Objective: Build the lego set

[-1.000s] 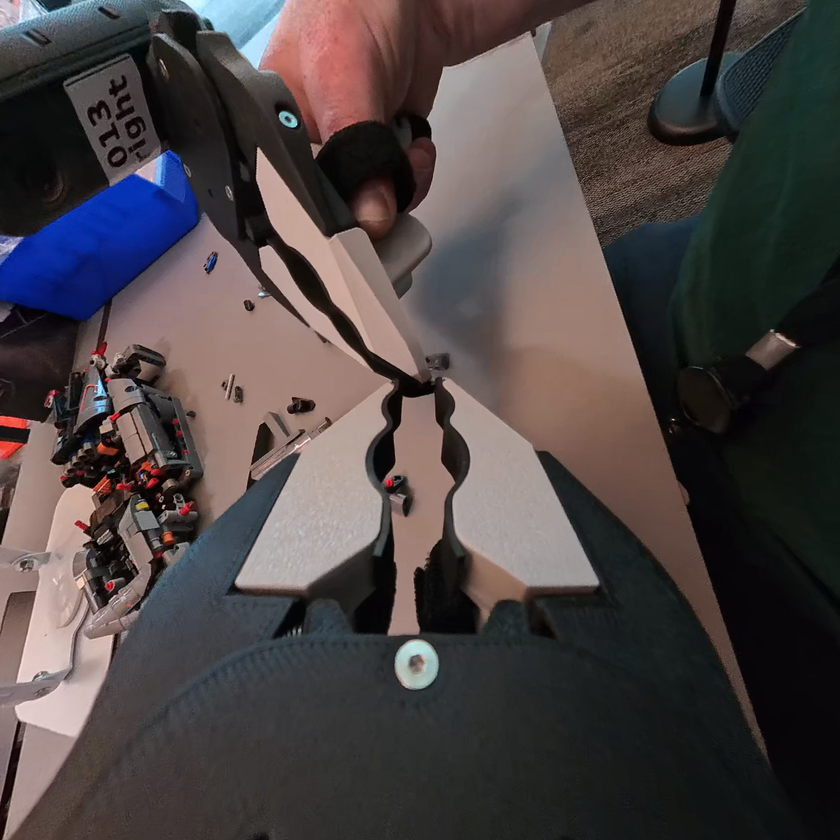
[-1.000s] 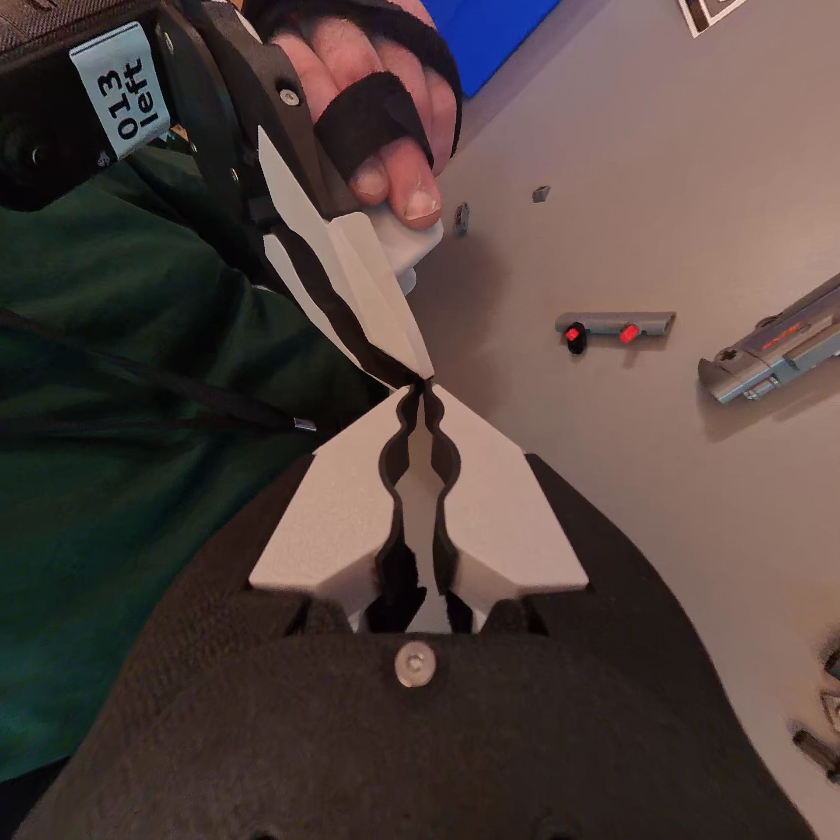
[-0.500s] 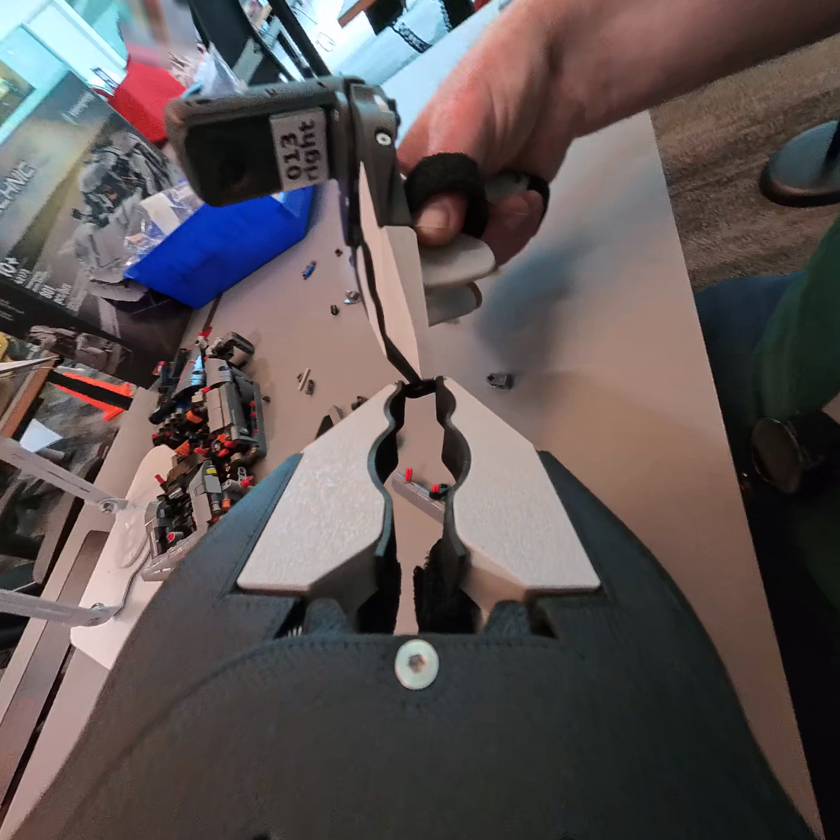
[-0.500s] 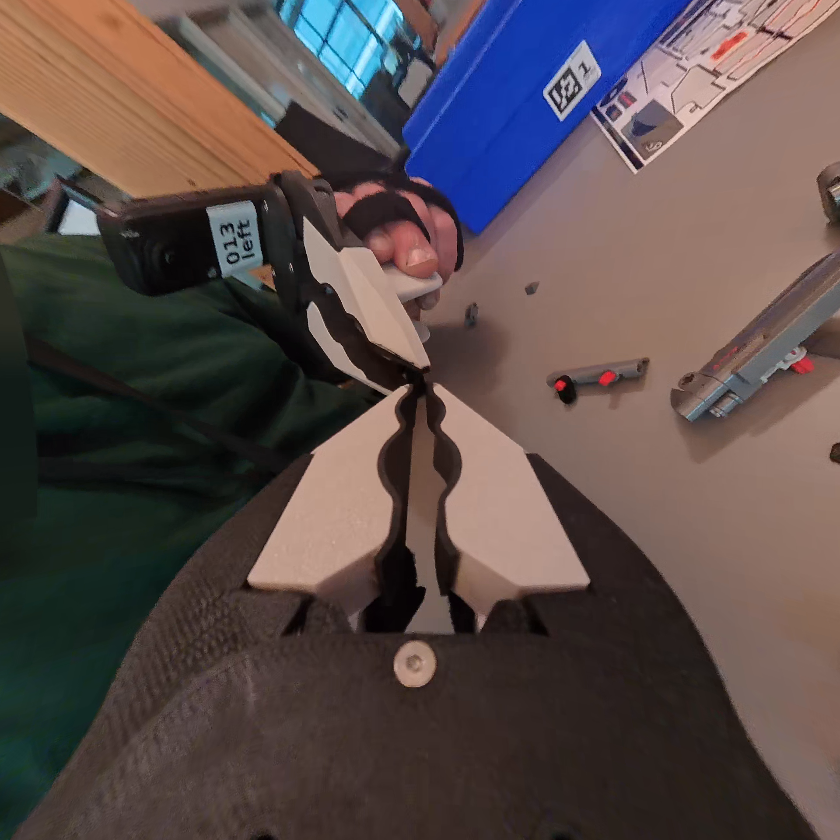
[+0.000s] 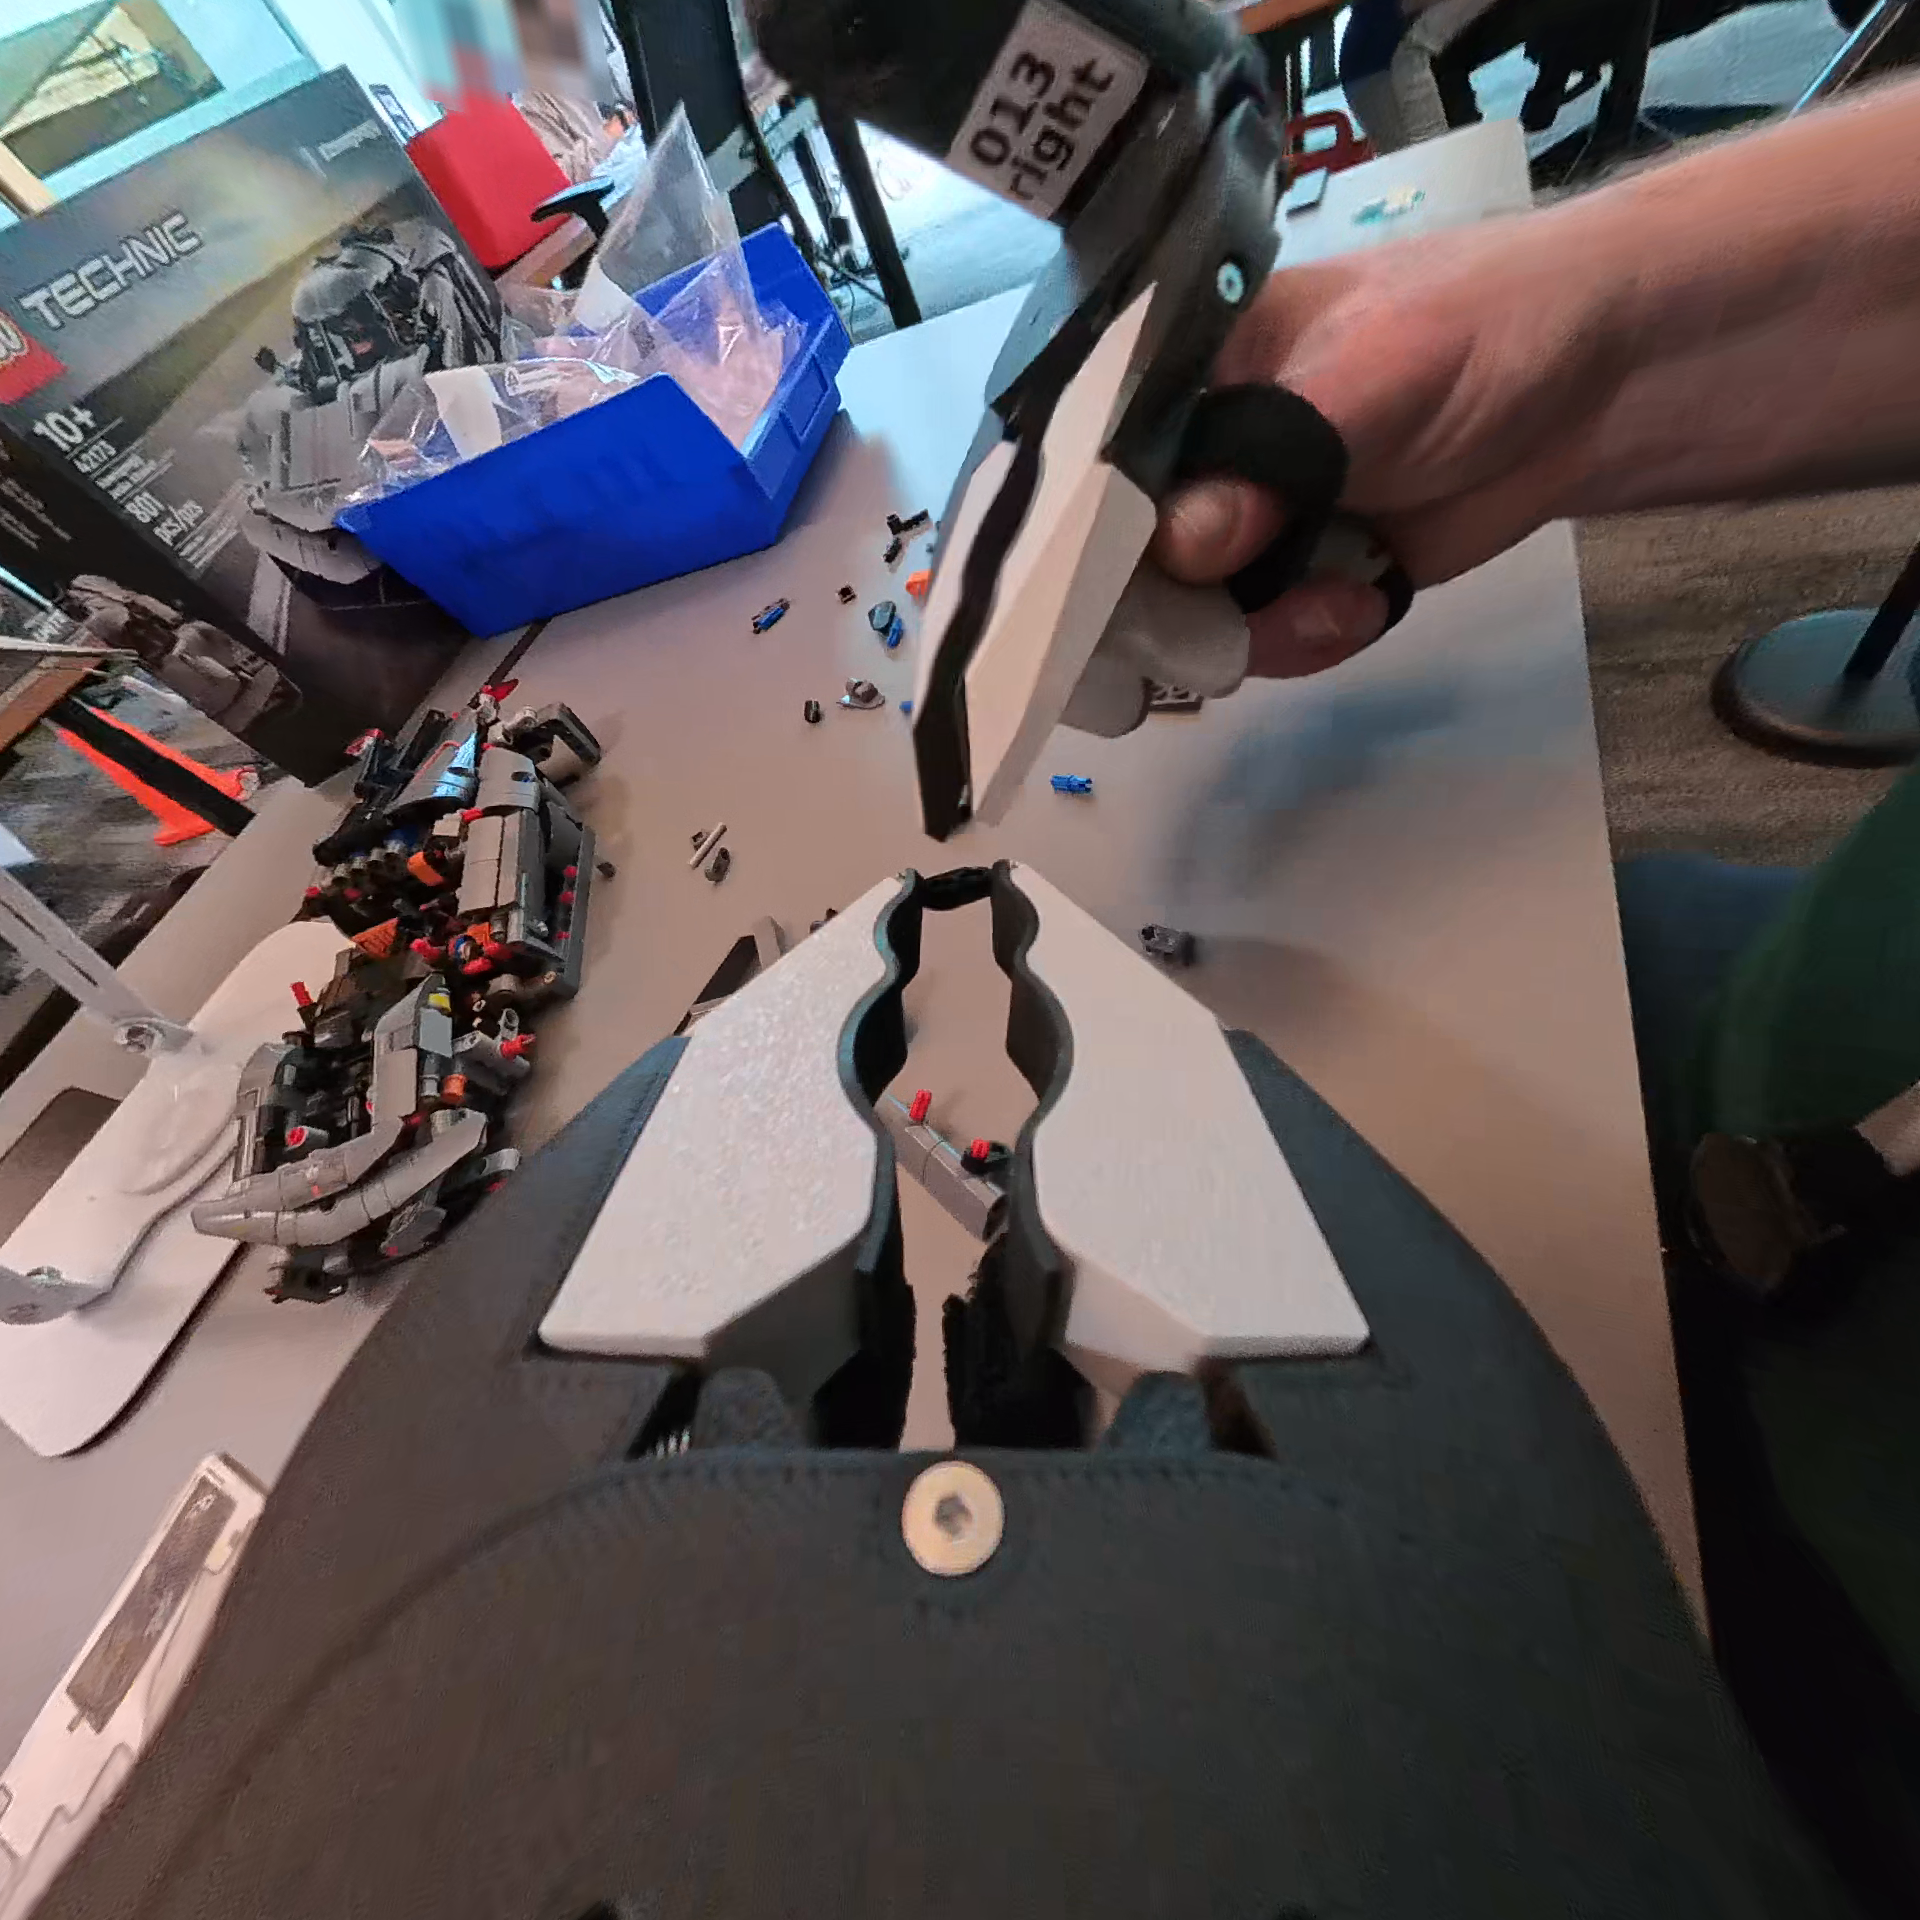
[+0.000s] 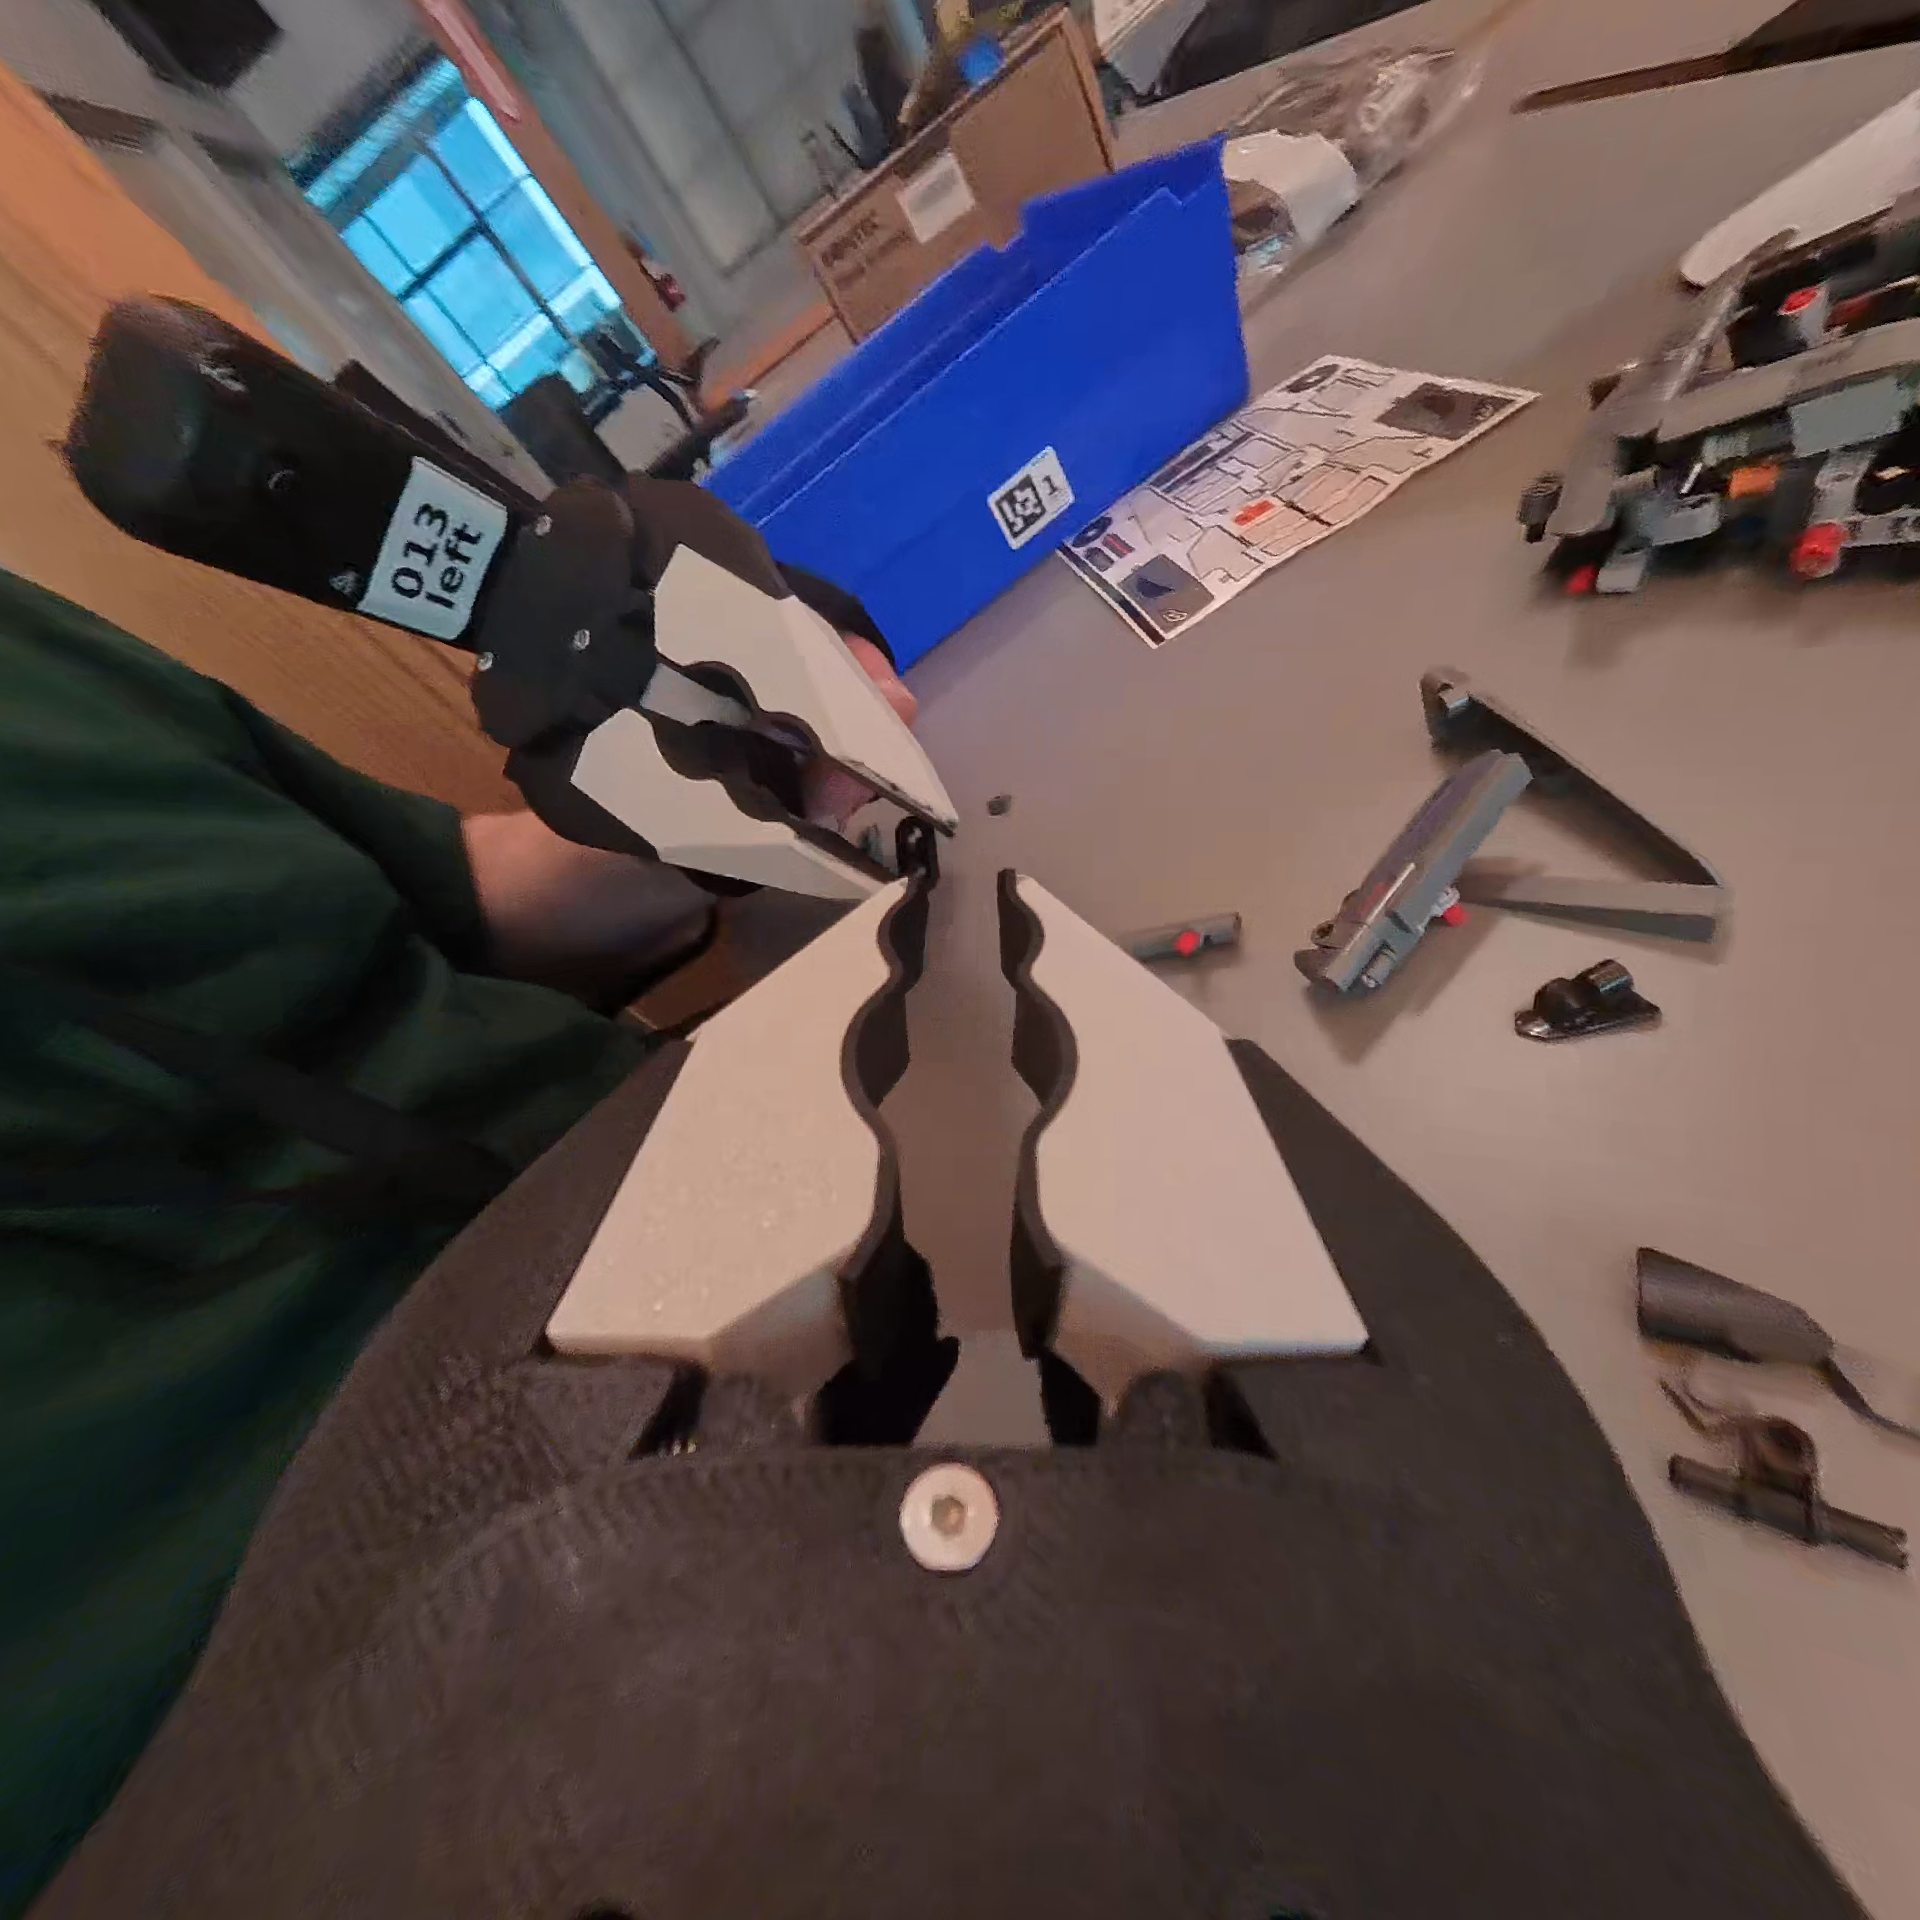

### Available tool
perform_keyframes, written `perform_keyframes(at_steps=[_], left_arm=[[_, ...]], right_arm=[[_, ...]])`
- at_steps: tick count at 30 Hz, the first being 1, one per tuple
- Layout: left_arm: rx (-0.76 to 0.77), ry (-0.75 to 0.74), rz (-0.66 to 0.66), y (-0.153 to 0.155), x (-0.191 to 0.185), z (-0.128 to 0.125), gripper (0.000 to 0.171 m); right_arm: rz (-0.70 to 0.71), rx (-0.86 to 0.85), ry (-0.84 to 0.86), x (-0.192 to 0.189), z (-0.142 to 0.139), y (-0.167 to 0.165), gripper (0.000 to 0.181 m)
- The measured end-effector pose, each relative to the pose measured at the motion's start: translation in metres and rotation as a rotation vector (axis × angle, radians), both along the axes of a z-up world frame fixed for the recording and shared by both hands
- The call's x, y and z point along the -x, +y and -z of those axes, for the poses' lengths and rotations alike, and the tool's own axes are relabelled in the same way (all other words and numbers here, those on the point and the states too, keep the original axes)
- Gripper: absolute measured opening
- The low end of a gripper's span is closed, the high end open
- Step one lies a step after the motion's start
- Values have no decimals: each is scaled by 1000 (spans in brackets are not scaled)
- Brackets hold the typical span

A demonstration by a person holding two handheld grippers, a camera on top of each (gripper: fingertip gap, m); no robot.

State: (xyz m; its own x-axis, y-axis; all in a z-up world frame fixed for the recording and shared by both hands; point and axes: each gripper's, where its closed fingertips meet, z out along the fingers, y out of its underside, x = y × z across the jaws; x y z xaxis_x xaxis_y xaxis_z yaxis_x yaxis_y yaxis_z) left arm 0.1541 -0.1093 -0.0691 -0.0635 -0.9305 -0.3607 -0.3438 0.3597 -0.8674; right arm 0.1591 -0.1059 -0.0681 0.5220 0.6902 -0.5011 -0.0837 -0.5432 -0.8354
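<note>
My left gripper (image 5: 954, 879) is shut on a small black lego piece (image 5: 956, 881), held above the grey table (image 5: 1351, 935). In the right wrist view the left gripper (image 6: 914, 847) is just left of my right fingertips, with the black piece (image 6: 916, 844) at its tip. My right gripper (image 6: 958, 885) is open by a small gap and empty. In the left wrist view the right gripper (image 5: 948, 821) hangs just above the left tips, apart from them. A partly built grey lego model (image 5: 436, 987) lies at the left and also shows far right in the right wrist view (image 6: 1766, 436).
A blue bin (image 5: 623, 488) with plastic bags and the set's box (image 5: 208, 364) stand at the back. A grey beam with red pins (image 6: 1184, 935), a grey sub-assembly (image 6: 1423, 883), an instruction sheet (image 6: 1288, 488) and several loose pieces lie on the table. The person's green sleeve (image 6: 208, 935) is close. Both grippers' tips are close together, under 4 cm apart.
The right gripper has opened and drawn back from the left gripper's tips; the black piece stays in the left. Both grippers have tilted up, so more of the table shows.
</note>
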Motion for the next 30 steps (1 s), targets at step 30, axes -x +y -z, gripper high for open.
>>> perform_keyframes(at_steps=[30], left_arm=[[-31, 341, -156, 27, 29, 67, 23]], right_arm=[[22, 163, -374, 20, 66, 13, 4]])
